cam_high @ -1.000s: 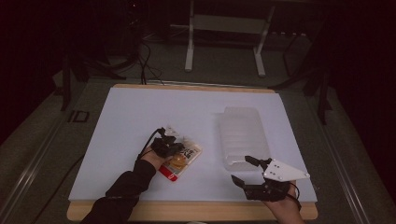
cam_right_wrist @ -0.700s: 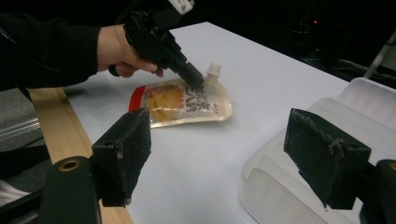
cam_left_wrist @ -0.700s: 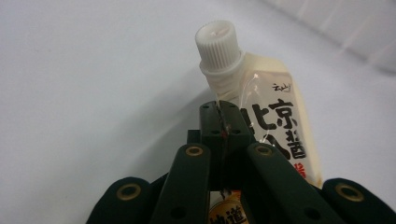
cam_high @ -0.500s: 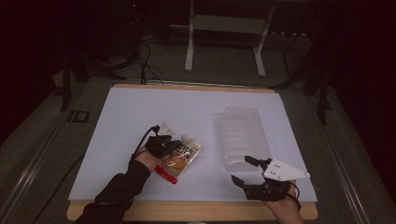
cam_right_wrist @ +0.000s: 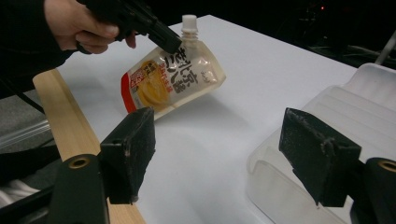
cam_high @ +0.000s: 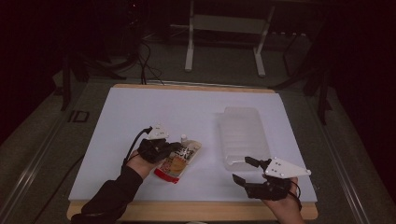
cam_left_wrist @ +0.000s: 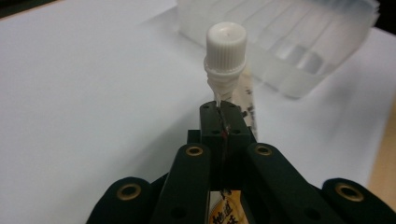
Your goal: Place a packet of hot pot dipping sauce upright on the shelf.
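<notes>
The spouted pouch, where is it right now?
The spouted pouch hangs pinched in the left gripper, lifted off the white table, left of the clear plastic tray.

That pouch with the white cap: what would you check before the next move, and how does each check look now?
1. Left gripper shut on the spout pouch: ok.
2. White cap on: ok.
3. Pouch lifted off the table: ok in the right gripper view.
4. Clear tray free to receive it: ok.
5. Right gripper open, holding nothing: ok.
6. Grip firm enough: cannot tell.
</notes>
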A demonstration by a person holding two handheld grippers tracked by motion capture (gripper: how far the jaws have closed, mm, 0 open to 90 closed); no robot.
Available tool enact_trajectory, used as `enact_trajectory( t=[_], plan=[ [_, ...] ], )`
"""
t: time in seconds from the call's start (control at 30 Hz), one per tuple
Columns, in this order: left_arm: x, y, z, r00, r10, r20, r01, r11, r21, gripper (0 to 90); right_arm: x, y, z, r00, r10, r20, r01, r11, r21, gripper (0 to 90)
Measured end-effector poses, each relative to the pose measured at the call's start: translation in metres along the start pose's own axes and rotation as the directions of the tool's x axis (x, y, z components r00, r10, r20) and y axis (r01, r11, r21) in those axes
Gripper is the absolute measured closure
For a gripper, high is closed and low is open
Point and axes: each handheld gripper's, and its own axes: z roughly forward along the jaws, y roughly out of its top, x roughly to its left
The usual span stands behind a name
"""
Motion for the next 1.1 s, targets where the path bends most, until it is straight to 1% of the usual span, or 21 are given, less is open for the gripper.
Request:
enact_trajectory(
  t=[0.07, 0.1, 0.13, 0.2, 0.23, 0.3, 0.37, 0.4, 0.43, 0.47, 0.5, 0.53, 0.6, 0.63, 0.67, 0.73, 0.77, 0.9, 0.93, 0.97, 1.1],
  plan=[
    [-0.004, 0.002, -0.003, 0.9998, -0.002, 0.017, 0.002, 1.0, -0.007, 90.0, 0.0, 0.0, 0.001, 1.0, 0.002, 0.003, -0.002, 1.0, 0.0, 27.0],
    [-0.006, 0.003, -0.005, 0.9998, 0.0, 0.018, 0.001, 0.9999, -0.016, 90.0, 0.0, 0.0, 0.002, 0.9999, 0.011, -0.011, -0.011, 1.0, 0.005, 26.8],
    [-0.008, 0.004, -0.006, 0.9996, 0.002, 0.029, -0.002, 0.9998, -0.018, 90.0, 0.0, 0.0, 0.002, 0.9999, 0.007, -0.012, -0.007, 1.0, 0.005, 26.7],
    [-0.011, 0.006, -0.009, 0.9994, 0.02, 0.028, -0.019, 0.9994, -0.03, 90.0, 0.001, 0.0, 0.002, 0.9998, -0.002, -0.017, 0.002, 1.0, 0.011, 26.7],
    [-0.013, 0.008, -0.01, 0.9992, 0.016, 0.037, -0.015, 0.9991, -0.039, 90.0, 0.001, 0.001, 0.002, 0.9999, -0.003, -0.015, 0.003, 1.0, 0.01, 26.7],
    [-0.016, 0.011, -0.013, 0.9989, 0.026, 0.039, -0.024, 0.9983, -0.052, 90.0, 0.0, 0.002, 0.002, 0.9999, -0.002, -0.016, 0.002, 1.0, 0.011, 26.7],
    [-0.019, 0.015, -0.016, 0.9987, 0.028, 0.043, -0.025, 0.9971, -0.071, 90.0, -0.002, 0.003, 0.0, 0.9997, 0.007, -0.022, -0.007, 1.0, 0.0, 26.9],
    [-0.02, 0.017, -0.018, 0.9984, 0.034, 0.045, -0.03, 0.9965, -0.078, 90.0, -0.003, 0.005, 0.0, 0.9996, 0.007, -0.026, -0.007, 1.0, -0.005, 26.9],
    [-0.02, 0.019, -0.02, 0.998, 0.032, 0.055, -0.027, 0.9955, -0.091, 90.0, -0.005, 0.006, -0.001, 0.9996, 0.01, -0.026, -0.01, 1.0, -0.014, 27.2],
    [-0.021, 0.02, -0.021, 0.998, 0.035, 0.054, -0.029, 0.9949, -0.097, 90.0, -0.006, 0.009, -0.003, 0.9995, 0.006, -0.03, -0.007, 1.0, -0.024, 28.2],
    [-0.021, 0.023, -0.023, 0.9977, 0.039, 0.056, -0.033, 0.994, -0.104, 90.0, -0.007, 0.011, -0.004, 0.9997, -0.001, -0.026, 0.0, 1.0, -0.029, 28.3],
    [-0.021, 0.024, -0.024, 0.997, 0.037, 0.068, -0.029, 0.9927, -0.117, 90.0, -0.009, 0.013, -0.006, 0.9998, -0.009, -0.017, 0.009, 0.999, -0.037, 28.9],
    [-0.021, 0.028, -0.028, 0.9961, 0.046, 0.076, -0.035, 0.9901, -0.136, 90.0, -0.012, 0.018, -0.009, 0.9996, -0.019, -0.019, 0.018, 0.999, -0.05, 30.4],
    [-0.022, 0.03, -0.029, 0.9956, 0.049, 0.08, -0.036, 0.9883, -0.148, 90.0, -0.014, 0.021, -0.01, 0.9996, -0.028, -0.011, 0.027, 0.998, -0.053, 30.5],
    [-0.022, 0.031, -0.03, 0.9951, 0.05, 0.085, -0.036, 0.987, -0.157, 90.0, -0.015, 0.023, -0.011, 0.9991, -0.038, -0.016, 0.037, 0.998, -0.056, 30.5],
    [-0.022, 0.034, -0.032, 0.9938, 0.053, 0.098, -0.035, 0.9838, -0.176, 90.0, -0.018, 0.028, -0.011, 0.998, -0.062, -0.009, 0.061, 0.996, -0.058, 31.7],
    [-0.022, 0.034, -0.033, 0.9929, 0.05, 0.107, -0.03, 0.9825, -0.184, 90.0, -0.019, 0.03, -0.011, 0.9968, -0.077, -0.022, 0.076, 0.996, -0.049, 33.1],
    [-0.021, 0.036, -0.036, 0.9891, 0.055, 0.136, -0.025, 0.9765, -0.214, 90.0, -0.022, 0.039, -0.007, 0.9886, -0.142, -0.05, 0.14, 0.989, -0.041, 34.7],
    [-0.022, 0.037, -0.036, 0.9881, 0.052, 0.145, -0.02, 0.9758, -0.218, 90.0, -0.023, 0.041, -0.006, 0.9875, -0.148, -0.054, 0.146, 0.988, -0.045, 35.8],
    [-0.022, 0.037, -0.037, 0.9876, 0.057, 0.146, -0.024, 0.9752, -0.22, 90.0, -0.024, 0.043, -0.004, 0.986, -0.154, -0.064, 0.151, 0.988, -0.041, 35.9],
    [-0.024, 0.039, -0.04, 0.981, 0.066, 0.183, -0.021, 0.9713, -0.237, 90.0, -0.028, 0.052, 0.002, 0.9831, -0.166, -0.076, 0.164, 0.986, -0.031, 35.9]
  ],
)
